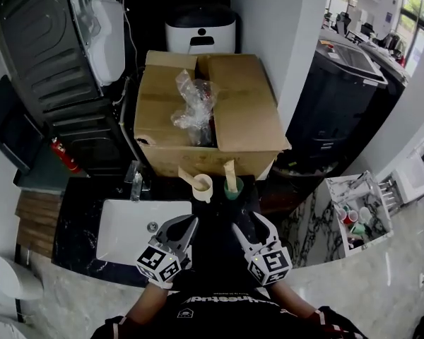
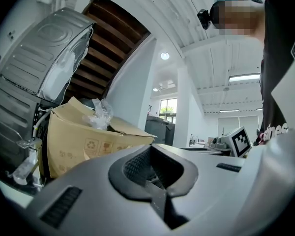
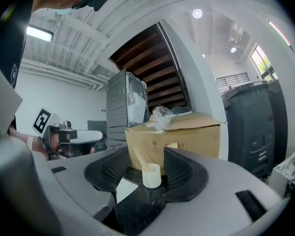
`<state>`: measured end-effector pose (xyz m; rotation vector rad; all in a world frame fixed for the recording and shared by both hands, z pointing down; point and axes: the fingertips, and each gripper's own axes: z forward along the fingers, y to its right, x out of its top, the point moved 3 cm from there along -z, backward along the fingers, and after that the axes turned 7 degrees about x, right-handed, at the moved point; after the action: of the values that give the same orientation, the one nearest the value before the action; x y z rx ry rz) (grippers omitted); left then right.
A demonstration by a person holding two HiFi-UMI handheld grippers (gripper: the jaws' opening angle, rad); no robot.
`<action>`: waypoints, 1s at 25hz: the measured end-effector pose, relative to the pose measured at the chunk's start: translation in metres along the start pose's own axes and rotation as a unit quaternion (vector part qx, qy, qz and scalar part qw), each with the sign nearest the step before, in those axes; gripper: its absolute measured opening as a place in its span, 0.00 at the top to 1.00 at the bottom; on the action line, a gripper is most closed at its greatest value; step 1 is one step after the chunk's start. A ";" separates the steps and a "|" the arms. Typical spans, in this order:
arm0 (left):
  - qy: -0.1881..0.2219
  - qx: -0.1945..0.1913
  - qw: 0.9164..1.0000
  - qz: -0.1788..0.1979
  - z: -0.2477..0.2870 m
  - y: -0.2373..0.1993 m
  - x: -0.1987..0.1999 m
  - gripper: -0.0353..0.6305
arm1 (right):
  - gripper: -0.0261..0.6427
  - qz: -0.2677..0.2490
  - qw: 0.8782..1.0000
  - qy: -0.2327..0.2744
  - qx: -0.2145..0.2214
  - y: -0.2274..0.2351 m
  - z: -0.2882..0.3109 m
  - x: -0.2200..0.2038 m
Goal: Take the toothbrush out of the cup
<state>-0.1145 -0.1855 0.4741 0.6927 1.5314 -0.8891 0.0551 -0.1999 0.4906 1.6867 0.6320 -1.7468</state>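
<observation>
Smooth plastic cup (image 1: 203, 187), matt cardboard box (image 1: 249, 104), glossy counter (image 1: 81, 214).

Ahead of the right tool (image 3: 146, 168), lower end of toothbrush (image 3: 137, 157) hidden inside white cup (image 3: 151, 176); print on cardboard box (image 3: 191, 136) too small to read.

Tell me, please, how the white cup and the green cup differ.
Colour: the white cup is off-white, the green cup green. Contents: the white cup's toothbrush leans left, the green cup's toothbrush stands almost upright. Place: the white cup is nearer the sink than the green cup. Both stand upright on the dark counter before the box.
</observation>
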 end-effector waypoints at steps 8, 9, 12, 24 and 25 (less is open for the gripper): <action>-0.007 0.043 0.999 -0.018 -0.011 -0.015 -0.003 0.93 | 0.60 0.008 1.000 -0.027 -0.011 0.034 0.034 -0.025; -0.008 0.048 0.999 -0.020 -0.012 -0.016 -0.004 0.93 | 0.60 0.005 0.999 -0.032 -0.011 0.039 0.041 -0.029; -0.011 0.056 0.998 -0.020 -0.017 -0.018 -0.008 0.93 | 0.60 -0.007 0.999 -0.040 -0.011 0.053 0.063 -0.035; -0.019 0.113 0.993 -0.028 -0.050 -0.026 -0.014 0.93 | 0.60 -0.044 0.997 -0.054 -0.036 0.113 0.144 -0.054; -0.020 0.117 0.993 -0.028 -0.051 -0.027 -0.014 0.93 | 0.60 -0.048 0.996 -0.058 -0.038 0.116 0.151 -0.057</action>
<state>-0.1626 -0.1560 0.4939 0.7977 1.4290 -1.1303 0.0328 -0.3821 0.5674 1.5143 0.7279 -1.8502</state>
